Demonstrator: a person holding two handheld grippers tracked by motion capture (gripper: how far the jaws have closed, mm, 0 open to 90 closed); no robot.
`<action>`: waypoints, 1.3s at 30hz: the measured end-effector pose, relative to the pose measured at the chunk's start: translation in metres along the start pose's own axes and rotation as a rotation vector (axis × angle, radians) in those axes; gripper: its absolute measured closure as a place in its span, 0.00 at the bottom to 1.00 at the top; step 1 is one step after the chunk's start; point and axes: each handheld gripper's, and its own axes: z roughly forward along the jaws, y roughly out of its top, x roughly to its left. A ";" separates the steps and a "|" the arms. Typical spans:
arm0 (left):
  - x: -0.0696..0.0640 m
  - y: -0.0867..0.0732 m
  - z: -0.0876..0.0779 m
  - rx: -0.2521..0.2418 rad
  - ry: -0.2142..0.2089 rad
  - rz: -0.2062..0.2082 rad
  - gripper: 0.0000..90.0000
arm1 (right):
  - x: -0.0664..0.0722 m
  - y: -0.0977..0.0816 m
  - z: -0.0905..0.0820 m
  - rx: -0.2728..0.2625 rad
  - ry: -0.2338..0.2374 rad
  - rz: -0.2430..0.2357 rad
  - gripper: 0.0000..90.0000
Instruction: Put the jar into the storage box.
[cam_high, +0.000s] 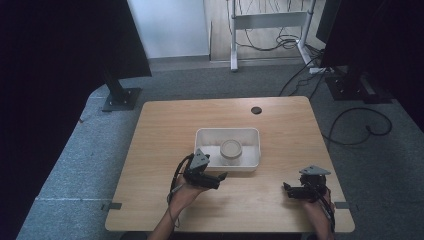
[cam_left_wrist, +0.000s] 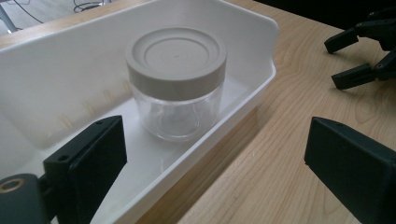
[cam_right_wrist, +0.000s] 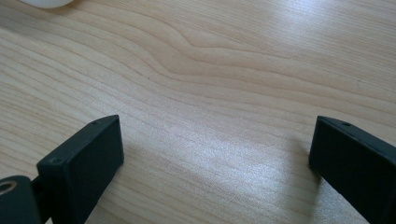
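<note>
In the high view, a white tray (cam_high: 250, 134) sits at the centre of the wooden table (cam_high: 165, 125), with a clear jar (cam_high: 231, 151) inside it. The left gripper (cam_high: 220, 176) sits just below the tray's lower left corner; the right gripper (cam_high: 286, 190) lies at lower right, well apart.

In the left gripper view, the jar (cam_left_wrist: 175, 86), capped with a beige lid (cam_left_wrist: 176, 53), stands upright at upper centre in the tray (cam_left_wrist: 56, 79). The fingers (cam_left_wrist: 88, 158) are wide apart and empty, one apparently over the tray's near rim.

In the right gripper view, the fingers (cam_right_wrist: 81, 156) are spread wide over bare table (cam_right_wrist: 210, 93), gripping nothing.
</note>
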 end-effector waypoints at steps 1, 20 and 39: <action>0.000 -0.001 -0.001 -0.002 -0.001 -0.002 0.06 | 0.000 0.000 0.000 0.000 0.000 0.000 0.03; 0.003 -0.021 -0.020 -0.011 0.006 -0.007 0.06 | 0.000 0.000 0.000 0.000 -0.002 0.002 0.03; 0.010 -0.048 -0.033 0.002 0.023 -0.018 0.06 | 0.000 0.000 0.000 0.000 -0.001 0.001 0.03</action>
